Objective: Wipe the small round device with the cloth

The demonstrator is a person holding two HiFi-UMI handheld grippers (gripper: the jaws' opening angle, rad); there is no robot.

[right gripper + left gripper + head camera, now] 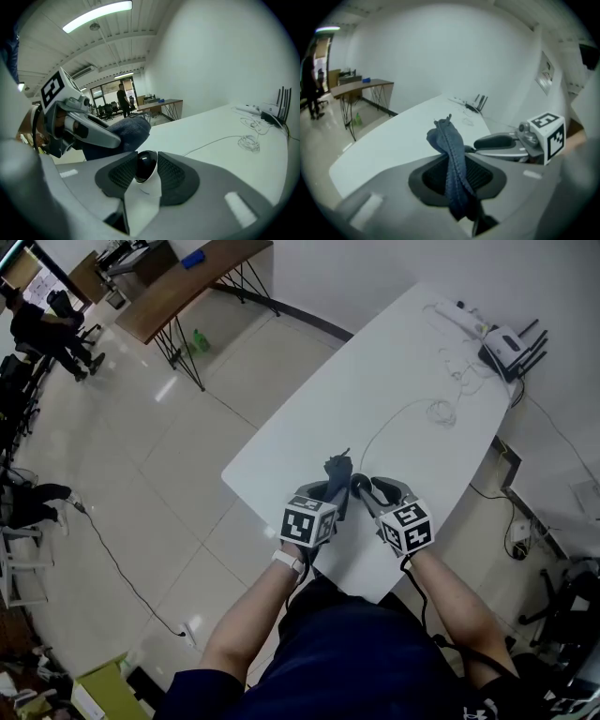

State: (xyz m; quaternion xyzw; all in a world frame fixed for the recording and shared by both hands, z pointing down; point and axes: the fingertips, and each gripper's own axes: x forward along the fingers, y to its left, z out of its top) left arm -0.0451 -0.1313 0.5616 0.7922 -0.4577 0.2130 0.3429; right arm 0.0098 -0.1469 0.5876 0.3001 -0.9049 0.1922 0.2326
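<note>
Slippage is risked: the small round device (145,165), pinched at its dark head by the right fingers (174,174) above the surface (211,126), could be twisted loose if the cloth (451,154), clamped in the left fingers (433,177), is pressed hard.

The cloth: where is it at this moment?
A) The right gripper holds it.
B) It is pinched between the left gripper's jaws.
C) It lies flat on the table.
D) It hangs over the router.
B: in the left gripper view the cloth stands bunched between the closed jaws of the left gripper, while the right gripper holds the device instead.
</note>
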